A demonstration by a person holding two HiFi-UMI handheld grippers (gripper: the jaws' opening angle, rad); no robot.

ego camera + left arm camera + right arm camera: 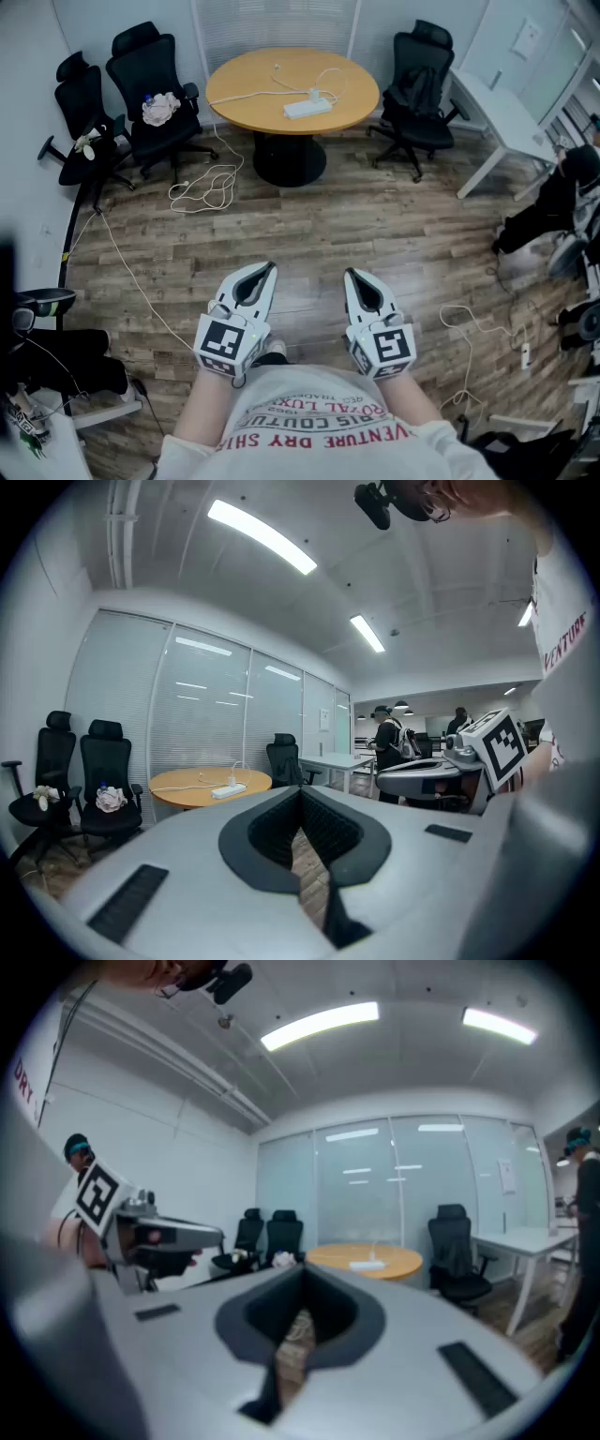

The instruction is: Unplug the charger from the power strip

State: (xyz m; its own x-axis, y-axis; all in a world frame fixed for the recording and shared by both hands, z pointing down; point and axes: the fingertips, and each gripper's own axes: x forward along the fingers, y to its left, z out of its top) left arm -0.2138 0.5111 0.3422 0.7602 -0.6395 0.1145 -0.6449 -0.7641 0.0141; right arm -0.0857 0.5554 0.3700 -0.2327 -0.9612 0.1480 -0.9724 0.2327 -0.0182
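The head view alone shows the whole round tabletop point(292, 89), well ahead of both sets of fingers point(253, 286), carrying the power strip point(307, 107) with the white charger point(315, 94) plugged into it. Each gripper view shows close up what the head view cannot: the left gripper point(300, 791) and right gripper point(302, 1271) are clenched tight, holding nothing.

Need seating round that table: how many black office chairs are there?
3 chairs: two side by side left of the round table, one right of it. More may be hidden.
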